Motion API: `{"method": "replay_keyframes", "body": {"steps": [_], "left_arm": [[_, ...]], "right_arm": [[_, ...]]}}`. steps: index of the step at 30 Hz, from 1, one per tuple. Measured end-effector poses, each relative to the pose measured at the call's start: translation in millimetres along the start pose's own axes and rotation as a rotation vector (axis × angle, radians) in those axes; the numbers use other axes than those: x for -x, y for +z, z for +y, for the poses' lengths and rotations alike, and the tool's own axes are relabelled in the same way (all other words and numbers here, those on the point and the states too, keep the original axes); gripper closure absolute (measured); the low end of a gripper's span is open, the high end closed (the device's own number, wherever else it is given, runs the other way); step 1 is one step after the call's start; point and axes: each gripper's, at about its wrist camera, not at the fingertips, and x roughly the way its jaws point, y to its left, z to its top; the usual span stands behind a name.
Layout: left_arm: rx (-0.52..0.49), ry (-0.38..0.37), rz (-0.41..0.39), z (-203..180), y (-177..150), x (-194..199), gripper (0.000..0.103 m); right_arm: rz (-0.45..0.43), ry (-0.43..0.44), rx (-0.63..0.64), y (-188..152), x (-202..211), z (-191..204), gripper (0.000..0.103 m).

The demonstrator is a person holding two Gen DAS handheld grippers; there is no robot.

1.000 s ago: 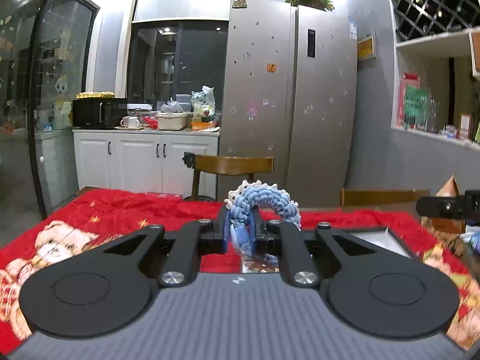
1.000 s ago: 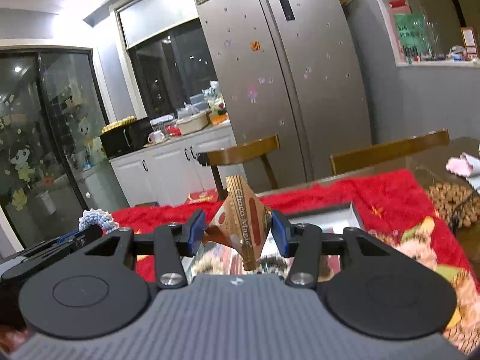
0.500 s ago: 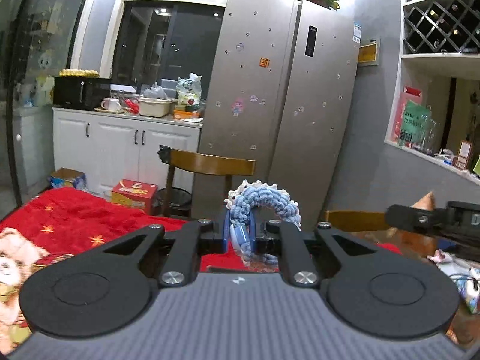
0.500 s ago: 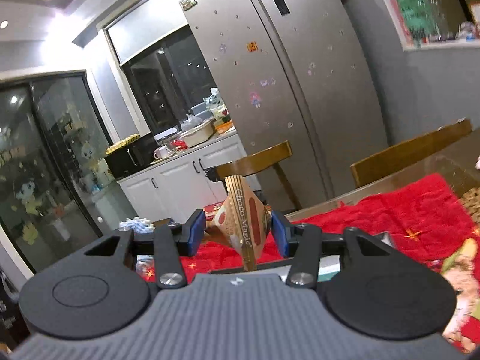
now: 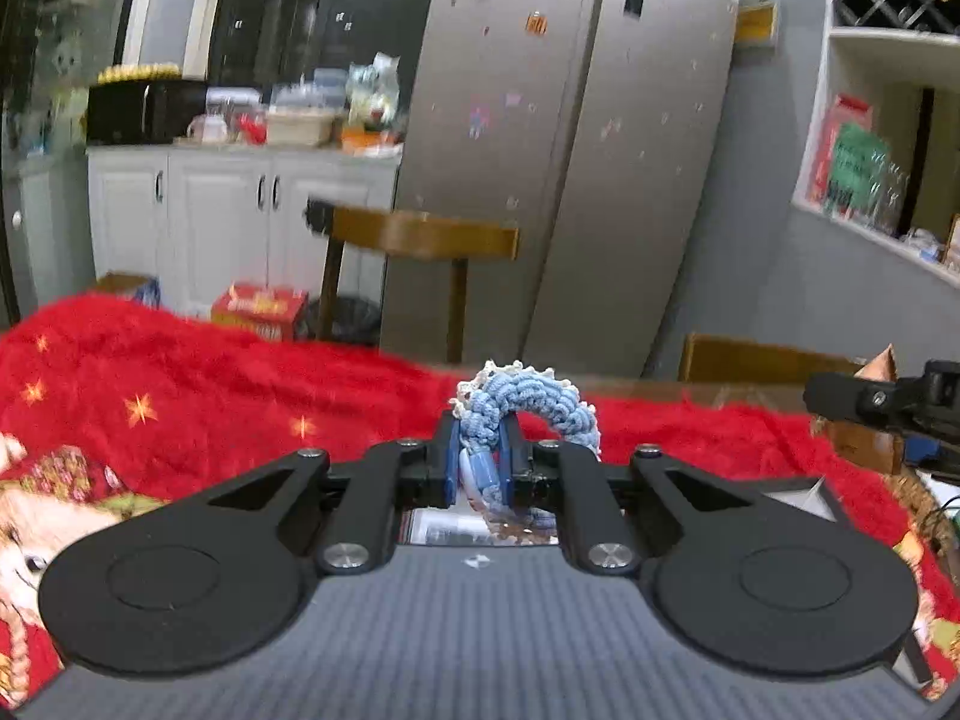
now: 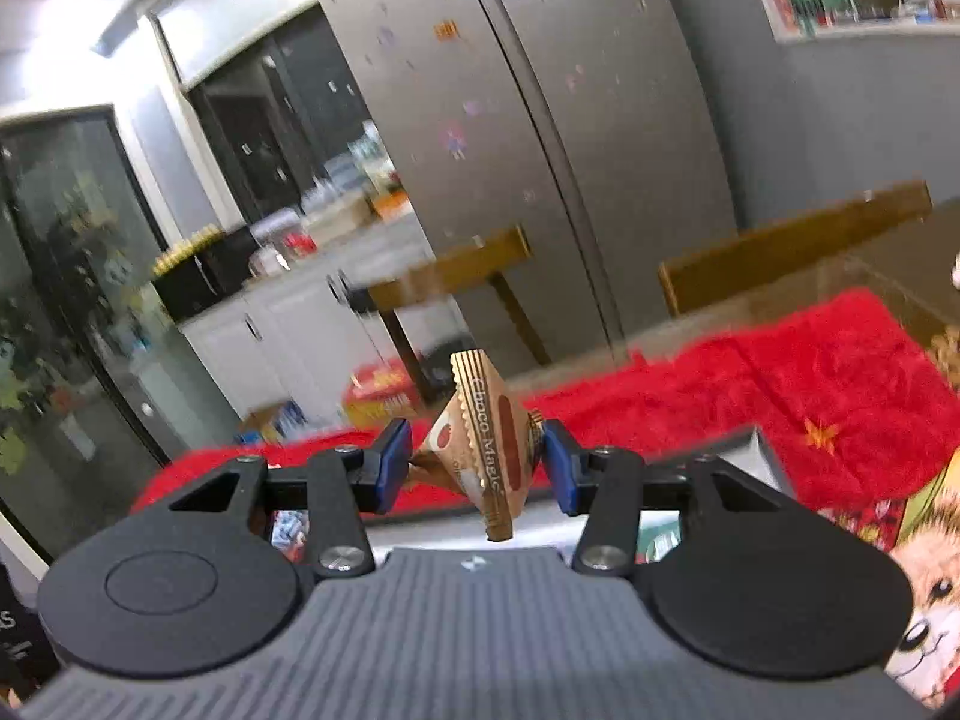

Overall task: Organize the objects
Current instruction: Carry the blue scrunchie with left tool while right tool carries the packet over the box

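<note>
One crocheted ring [image 5: 528,402], one snack packet [image 6: 489,450], two chairs [image 6: 456,270].

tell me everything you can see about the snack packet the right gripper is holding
The snack packet is a small brown and gold wrapper, shiny like foil, printed "Choco Magic" with a red oval. It is pinched into a puffed diamond shape, its crimped seam running top to bottom. The right gripper holds it by its sides between blue pads, above the red tablecloth.

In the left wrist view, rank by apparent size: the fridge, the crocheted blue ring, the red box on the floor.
1. fridge
2. crocheted blue ring, though nearness to the camera enlarges it
3. red box; looks close to the ring, so their order is unsure
</note>
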Motion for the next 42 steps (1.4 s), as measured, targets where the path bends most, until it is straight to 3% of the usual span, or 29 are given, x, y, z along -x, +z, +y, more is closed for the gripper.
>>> {"method": "replay_keyframes", "body": {"steps": [5,11,21,29,42], "left_arm": [[-0.021,-0.021,0.065,-2,-17,-20,0.088],[-0.050,-0.011,0.091,-6,-28,-30,0.088],[-0.035,0.008,0.132,1,-33,-37,0.088],[-0.098,0.029,0.175,-4,-35,-44,0.088],[-0.119,0.013,0.205,-8,-38,-48,0.087]], "right_arm": [[0.096,-0.004,0.015,-25,-28,3,0.052],[0.143,-0.014,0.033,-37,-38,6,0.052],[0.167,0.000,0.044,-38,-44,6,0.052],[0.184,-0.005,0.050,-40,-47,5,0.052],[0.212,-0.016,0.059,-41,-50,5,0.052]]}}
